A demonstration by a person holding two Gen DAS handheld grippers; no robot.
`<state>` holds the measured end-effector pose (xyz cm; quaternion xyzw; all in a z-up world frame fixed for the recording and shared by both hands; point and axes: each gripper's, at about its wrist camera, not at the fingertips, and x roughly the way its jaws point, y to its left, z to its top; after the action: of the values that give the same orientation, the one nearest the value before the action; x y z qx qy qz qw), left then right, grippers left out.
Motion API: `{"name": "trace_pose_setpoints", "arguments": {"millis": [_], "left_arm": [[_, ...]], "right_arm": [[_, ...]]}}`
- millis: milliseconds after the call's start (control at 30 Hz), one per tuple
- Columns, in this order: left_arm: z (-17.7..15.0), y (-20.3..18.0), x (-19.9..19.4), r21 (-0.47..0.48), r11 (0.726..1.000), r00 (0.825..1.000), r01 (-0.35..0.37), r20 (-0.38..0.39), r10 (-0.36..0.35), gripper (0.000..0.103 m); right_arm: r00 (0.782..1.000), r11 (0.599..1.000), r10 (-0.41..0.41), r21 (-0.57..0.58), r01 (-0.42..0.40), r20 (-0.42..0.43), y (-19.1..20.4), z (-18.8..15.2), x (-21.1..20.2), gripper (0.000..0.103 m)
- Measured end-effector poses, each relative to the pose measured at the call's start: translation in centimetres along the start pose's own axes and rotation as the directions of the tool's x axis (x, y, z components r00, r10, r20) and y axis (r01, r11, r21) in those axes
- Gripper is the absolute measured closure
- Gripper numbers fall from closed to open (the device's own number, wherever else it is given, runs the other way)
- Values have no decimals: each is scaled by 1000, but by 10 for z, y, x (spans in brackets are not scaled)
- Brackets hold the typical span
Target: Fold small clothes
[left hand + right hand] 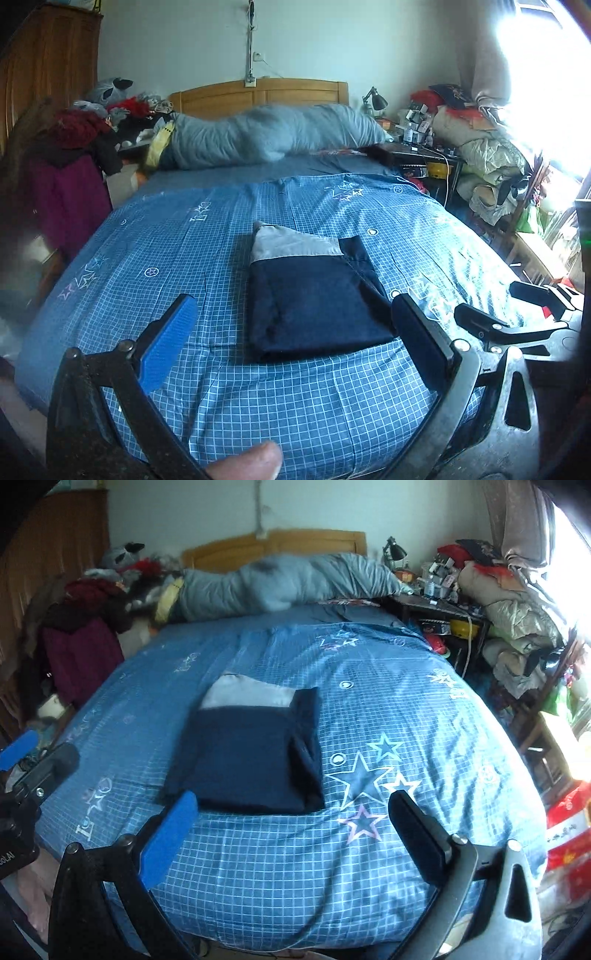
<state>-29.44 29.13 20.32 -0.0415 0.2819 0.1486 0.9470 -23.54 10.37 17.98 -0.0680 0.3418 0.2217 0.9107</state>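
Observation:
A folded navy garment (pixel 314 295) with a grey band at its far end lies flat on the blue checked bedspread (pixel 221 240). It also shows in the right wrist view (pixel 247 757). My left gripper (pixel 291 325) is open and empty, raised just short of the garment's near edge. My right gripper (pixel 291 812) is open and empty, near the garment's front right corner. The right gripper's fingers (pixel 480 321) show at the right edge of the left wrist view. The left gripper (pixel 22 753) shows at the left edge of the right wrist view.
A rolled grey duvet (pixel 266 133) lies against the wooden headboard (pixel 258 92). Piled clothes (pixel 74 147) stand left of the bed. A cluttered side table (pixel 424 147) and stacked bedding (pixel 491 155) stand at the right, by a bright window.

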Motion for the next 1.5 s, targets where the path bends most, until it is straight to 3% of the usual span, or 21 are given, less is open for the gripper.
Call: {"name": "trace_pose_setpoints", "arguments": {"millis": [133,367,633,800,1167,1500], "left_arm": [[-4,-4,-13,-29,999,1000,31,4,-31,0],[-10,2,-11,-106,993,997,57,-40,-62,0],[-6,-3,-23,-62,995,997,-76,14,77,0],[-2,-5,-27,-29,992,991,-127,37,128,0],[2,-6,-29,-33,993,992,-115,39,116,0],[4,-11,-24,-31,989,990,-143,-4,143,0]], "right_arm": [[995,996,-84,-34,86,48,4,3,-13,0],[994,996,-64,-55,69,85,17,14,-29,0],[993,998,-25,-50,31,112,24,31,-48,0],[993,999,-9,-51,15,118,27,35,-53,0],[994,999,-17,-44,22,104,25,37,-49,0],[997,999,33,7,-34,65,16,34,-39,0]]}}
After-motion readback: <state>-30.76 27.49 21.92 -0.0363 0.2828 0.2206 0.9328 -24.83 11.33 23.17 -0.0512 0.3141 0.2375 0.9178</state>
